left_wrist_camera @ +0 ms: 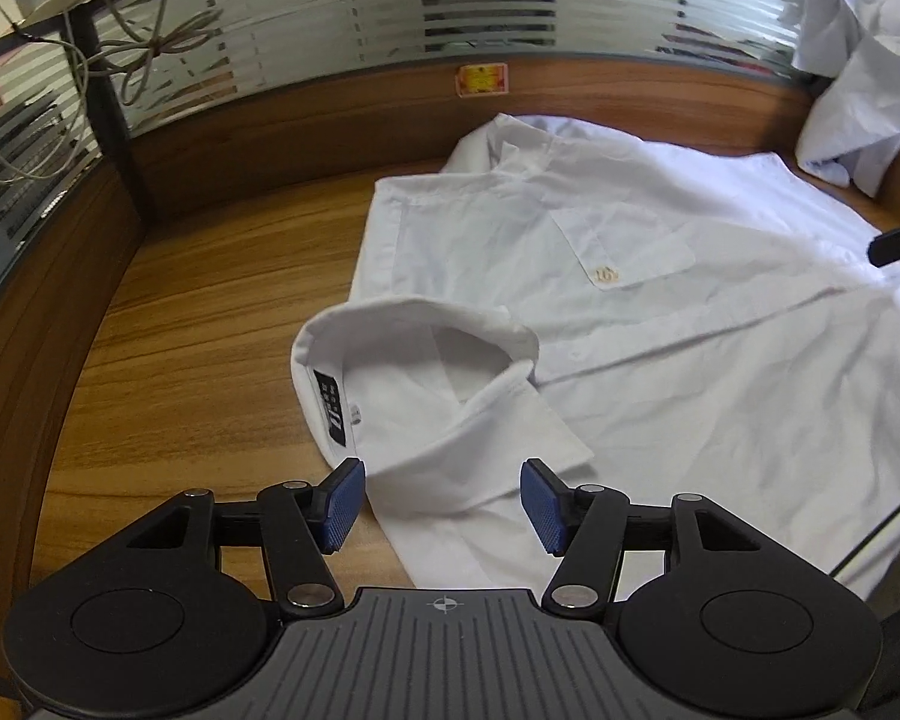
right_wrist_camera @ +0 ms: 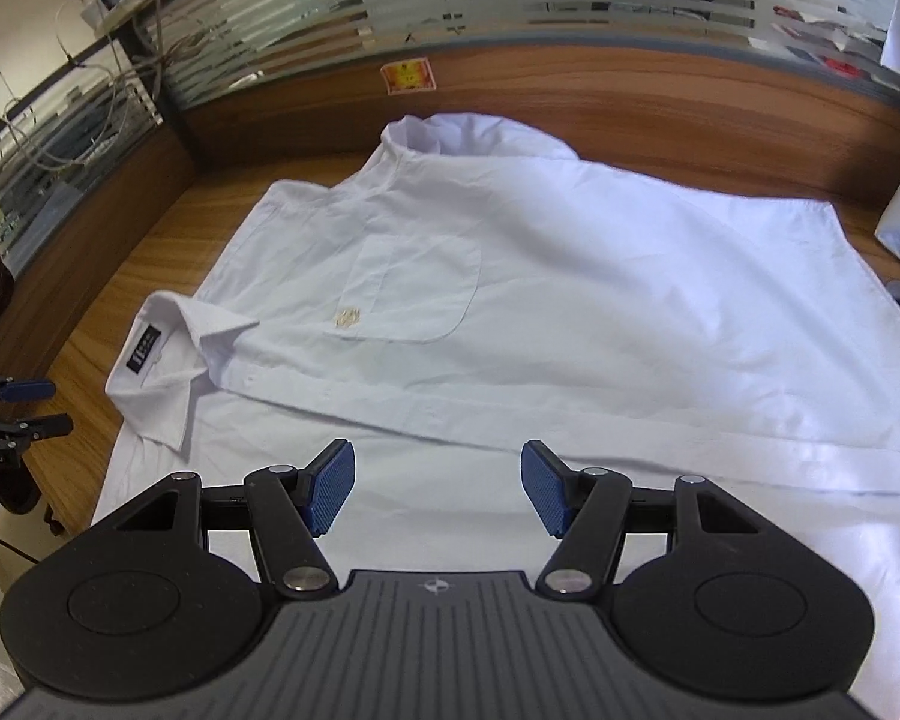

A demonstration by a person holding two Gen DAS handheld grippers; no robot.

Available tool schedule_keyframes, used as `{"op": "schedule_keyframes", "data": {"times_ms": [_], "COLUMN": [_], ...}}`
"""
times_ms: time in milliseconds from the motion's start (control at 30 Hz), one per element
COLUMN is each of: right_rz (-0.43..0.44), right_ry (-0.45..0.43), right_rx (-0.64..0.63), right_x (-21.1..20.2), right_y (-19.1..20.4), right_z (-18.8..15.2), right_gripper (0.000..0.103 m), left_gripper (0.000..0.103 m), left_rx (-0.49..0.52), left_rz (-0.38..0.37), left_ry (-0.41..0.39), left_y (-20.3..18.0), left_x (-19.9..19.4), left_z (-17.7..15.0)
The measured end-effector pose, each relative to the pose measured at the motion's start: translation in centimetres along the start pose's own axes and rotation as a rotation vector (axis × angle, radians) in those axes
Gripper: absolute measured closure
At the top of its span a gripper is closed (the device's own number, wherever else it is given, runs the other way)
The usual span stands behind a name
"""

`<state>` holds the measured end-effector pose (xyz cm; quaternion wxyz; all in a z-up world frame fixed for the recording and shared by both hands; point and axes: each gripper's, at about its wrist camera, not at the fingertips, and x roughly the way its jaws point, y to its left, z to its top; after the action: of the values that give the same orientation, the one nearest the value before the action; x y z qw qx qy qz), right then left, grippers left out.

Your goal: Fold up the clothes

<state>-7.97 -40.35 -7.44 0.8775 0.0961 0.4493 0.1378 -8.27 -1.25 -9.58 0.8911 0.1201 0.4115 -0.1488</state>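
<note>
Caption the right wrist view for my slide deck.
Open right claw hovers over a white shirt spread on the wooden desk.

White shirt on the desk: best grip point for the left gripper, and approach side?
Judging by pose, the collar of the white shirt: it stands up as a raised fold directly ahead of the open left gripper. Come straight in from the collar end, low along the desk.

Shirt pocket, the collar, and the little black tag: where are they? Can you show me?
shirt pocket (right_wrist_camera: 417, 285), right wrist view, middle of the pocket patch.
collar (left_wrist_camera: 498, 420), left wrist view, on the near collar flap.
black tag (left_wrist_camera: 334, 411), left wrist view, middle of the label inside the collar.
</note>
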Motion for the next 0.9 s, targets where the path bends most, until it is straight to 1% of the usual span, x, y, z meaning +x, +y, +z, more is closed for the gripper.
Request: {"op": "schedule_keyframes", "data": {"times_ms": [200, 267, 300, 433, 467, 533, 633, 733, 900], "right_rz": [-0.009, -0.004, 0.002, 0.014, 0.02, 0.033, 0.058, 0.069, 0.05], "right_ry": [-0.031, -0.04, -0.045, -0.039, -0.035, -0.027, -0.023, -0.017, 0.014], "right_rx": [-0.072, -0.098, -0.112, -0.157, -0.157, -0.156, -0.12, -0.073, -0.048], "right_x": [-0.1, 0.4, 0.6, 2.3, 2.9, 4.2, 6.8, 9.8, 16.1], "right_y": [-3.2, -4.4, -4.9, -6.5, -6.9, -7.7, -9.0, -10.5, -12.5], "right_z": [4.0, 5.9, 6.8, 11.0, 12.0, 14.1, 17.2, 20.3, 24.5], "right_gripper": [0.035, 0.035, 0.035, 0.035, 0.034, 0.034, 0.034, 0.034, 0.034], "left_gripper": [0.042, 0.041, 0.038, 0.036, 0.035, 0.028, 0.027, 0.027, 0.027], "left_rx": [-0.085, -0.122, -0.14, -0.25, -0.278, -0.333, -0.399, -0.404, -0.412], "left_rz": [0.067, 0.081, 0.087, 0.085, 0.085, 0.083, 0.048, 0.046, 0.044], "left_ry": [-0.033, -0.037, -0.038, -0.05, -0.053, -0.058, -0.048, -0.02, 0.028], "left_y": [-1.3, -1.9, -2.1, -2.8, -2.9, -3.2, -3.4, -3.3, -3.2], "left_x": [1.3, 2.1, 2.5, 4.7, 5.2, 6.3, 8.9, 11.4, 15.7], "left_z": [3.2, 4.6, 5.3, 7.9, 8.5, 9.8, 11.3, 12.1, 13.4]}}
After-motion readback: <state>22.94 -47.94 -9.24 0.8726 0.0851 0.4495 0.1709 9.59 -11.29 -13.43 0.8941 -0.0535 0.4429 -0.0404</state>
